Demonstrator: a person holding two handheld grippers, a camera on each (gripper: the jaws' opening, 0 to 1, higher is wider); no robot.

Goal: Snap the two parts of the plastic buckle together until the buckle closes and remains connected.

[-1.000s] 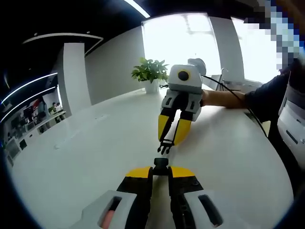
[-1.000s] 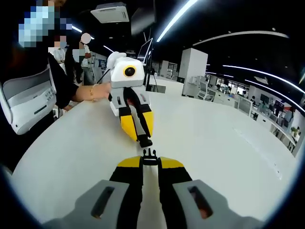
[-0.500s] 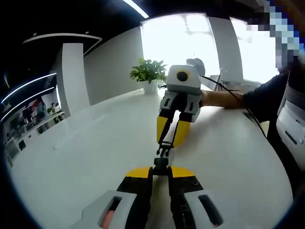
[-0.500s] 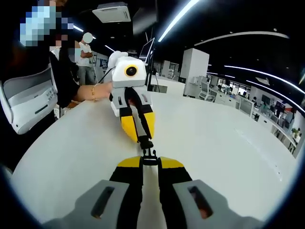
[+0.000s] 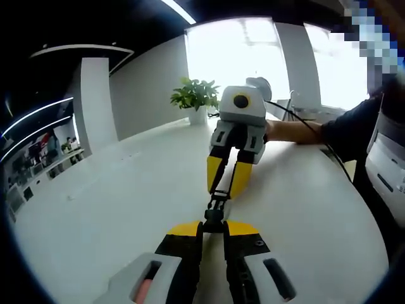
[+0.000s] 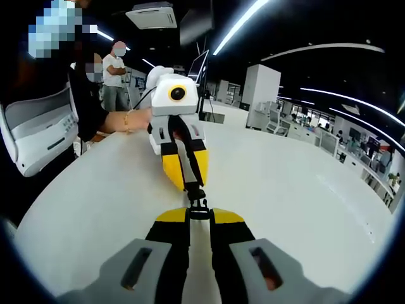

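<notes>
I hold the left gripper (image 5: 213,229) clamped on the small black plastic socket half of the buckle (image 5: 214,215) above the middle of the white tabletop (image 5: 114,209). Facing it, I hold the right gripper (image 6: 200,217) clamped on the black pronged half of the buckle (image 6: 199,205). The two halves meet tip to tip, prongs at the socket mouth. I judge insertion begun but not latched. Remaining: press both halves fully together and confirm that they hold.
</notes>
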